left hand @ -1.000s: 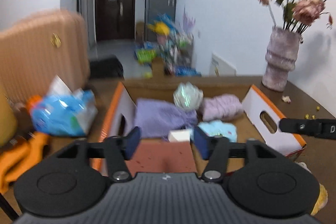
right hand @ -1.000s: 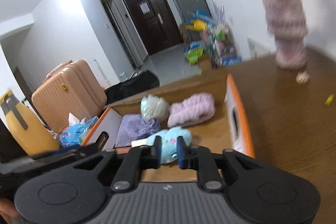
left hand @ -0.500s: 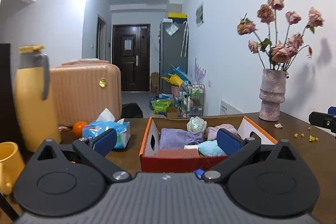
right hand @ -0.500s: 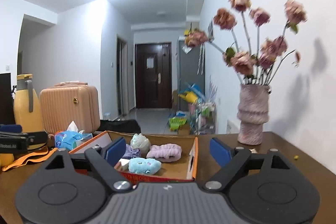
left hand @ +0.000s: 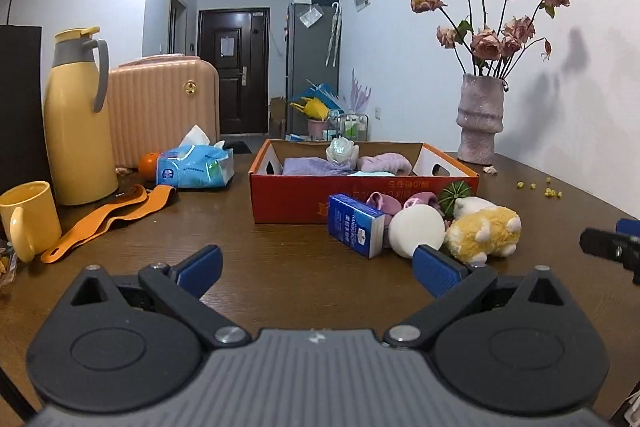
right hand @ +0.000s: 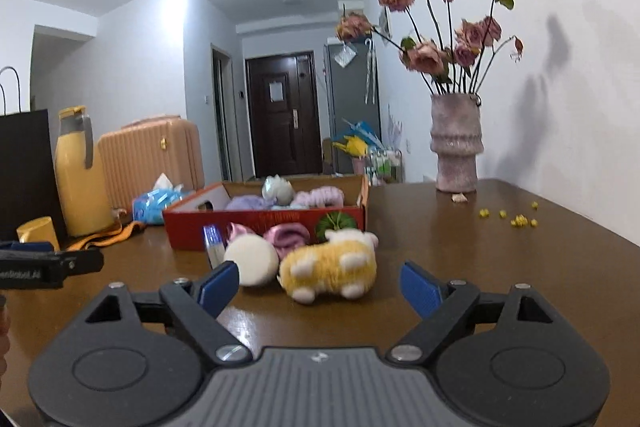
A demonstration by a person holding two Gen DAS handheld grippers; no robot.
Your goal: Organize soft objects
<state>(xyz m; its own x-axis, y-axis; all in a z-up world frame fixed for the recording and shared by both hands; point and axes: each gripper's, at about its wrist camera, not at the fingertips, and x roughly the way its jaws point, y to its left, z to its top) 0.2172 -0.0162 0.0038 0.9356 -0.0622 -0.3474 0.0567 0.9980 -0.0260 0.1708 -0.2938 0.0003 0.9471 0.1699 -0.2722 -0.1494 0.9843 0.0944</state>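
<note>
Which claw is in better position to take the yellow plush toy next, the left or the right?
Probably the right claw: it is open and the yellow plush toy lies straight ahead between its fingers. For the left claw, the toy sits off to its right side.

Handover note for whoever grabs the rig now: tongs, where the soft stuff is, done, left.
Left tongs: open, empty, back from the box.
Right tongs: open, empty, facing the yellow plush.
In the red box: lilac cloth, pink roll, white rose, something light blue.
Still on the table in front of the box: yellow plush, white round puff, pink socks, blue carton.
Left: box the soft ones; the plush looks nearest to the right tongs.
</note>
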